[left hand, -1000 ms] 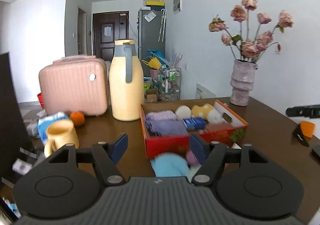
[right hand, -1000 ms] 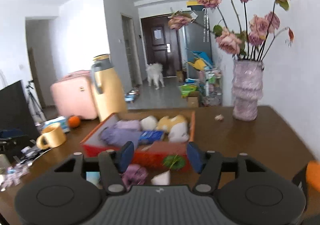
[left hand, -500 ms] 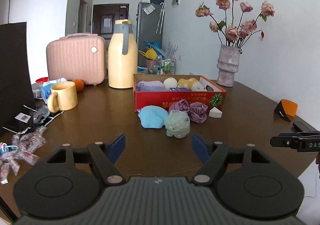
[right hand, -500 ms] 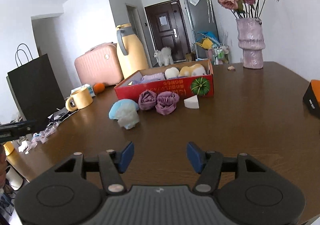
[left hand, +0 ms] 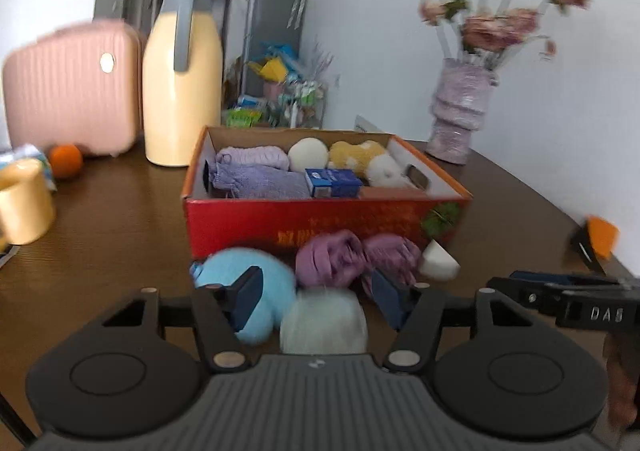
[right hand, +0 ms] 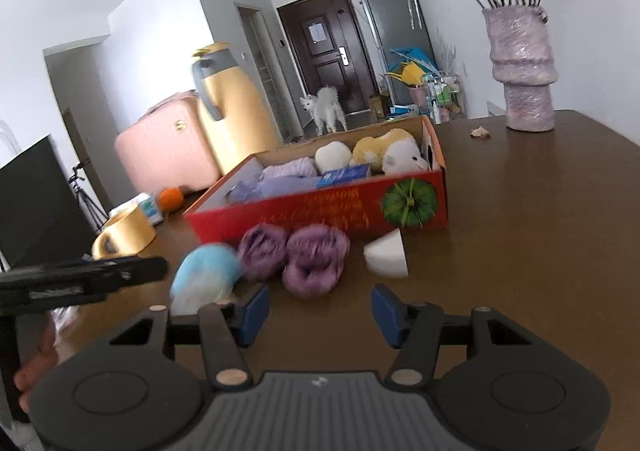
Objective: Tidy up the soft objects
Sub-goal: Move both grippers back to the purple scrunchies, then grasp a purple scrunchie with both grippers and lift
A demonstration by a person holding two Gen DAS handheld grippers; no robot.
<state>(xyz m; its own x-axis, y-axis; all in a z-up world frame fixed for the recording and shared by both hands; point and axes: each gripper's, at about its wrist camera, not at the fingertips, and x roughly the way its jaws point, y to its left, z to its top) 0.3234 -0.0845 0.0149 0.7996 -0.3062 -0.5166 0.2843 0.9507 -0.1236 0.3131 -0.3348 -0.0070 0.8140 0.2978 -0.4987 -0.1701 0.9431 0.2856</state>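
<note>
Closing its jaws, my left gripper point(left hand: 316, 297) framed a pale mint fluffy ball point(left hand: 323, 321) between its blue pads without pressing on it; whether the pads touched the fluff I could not tell through the blur. A sky-blue plush lump point(left hand: 244, 283) lay touching that ball on the left. My right gripper point(right hand: 318, 309) was likewise closing, with only bare brown wooden table point(right hand: 540, 251) between its pads. Just beyond it sat two purple knitted rolls point(right hand: 312, 257), side by side, and a white foam wedge point(right hand: 386, 257) to their right. Behind these stood the red cardboard box point(right hand: 320, 211), already holding lilac knitwear, a cream ball, a yellow-and-white plush and a small blue carton.
</note>
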